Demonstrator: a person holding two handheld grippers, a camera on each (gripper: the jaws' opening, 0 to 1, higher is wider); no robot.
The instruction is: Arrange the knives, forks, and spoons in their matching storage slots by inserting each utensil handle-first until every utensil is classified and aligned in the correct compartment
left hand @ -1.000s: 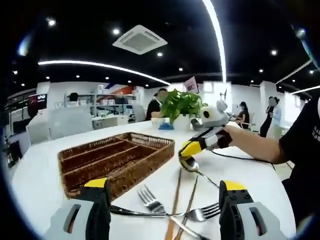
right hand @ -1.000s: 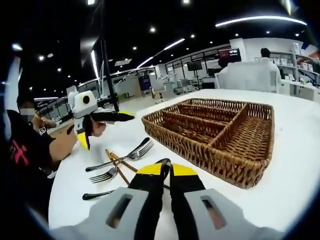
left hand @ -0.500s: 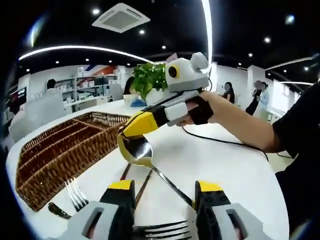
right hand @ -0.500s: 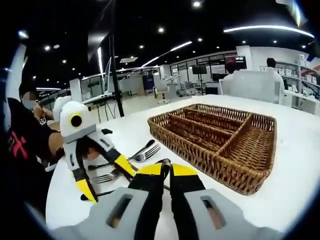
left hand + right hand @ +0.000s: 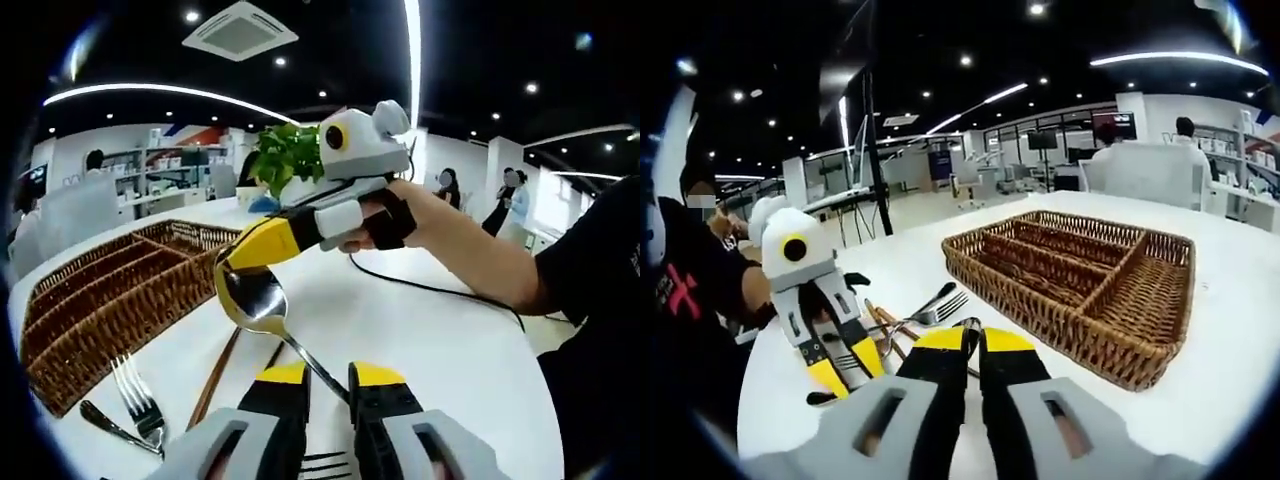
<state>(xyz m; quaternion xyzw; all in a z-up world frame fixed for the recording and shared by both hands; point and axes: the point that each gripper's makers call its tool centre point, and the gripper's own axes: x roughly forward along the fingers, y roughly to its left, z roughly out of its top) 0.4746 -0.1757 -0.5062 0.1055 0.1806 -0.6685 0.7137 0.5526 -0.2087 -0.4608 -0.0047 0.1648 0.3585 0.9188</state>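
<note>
A steel spoon hangs above the white table, held at both ends. My right gripper comes in from the right and is shut on the spoon's bowl. The handle slants down between my left gripper's jaws, which stand close around it. In the right gripper view my right gripper is shut, with the spoon's edge at its tips, and my left gripper is just to its left. The divided wicker basket lies beyond. Forks lie on the table.
Brown chopsticks lie beside the forks, and another fork sits by my left jaws. A potted plant stands behind the basket. A black cable trails across the table. The person's arm reaches in from the right.
My left gripper's jaws have narrowed from wide open to close around the spoon handle. The right gripper brought the spoon nearer and held its grip on the bowl.
</note>
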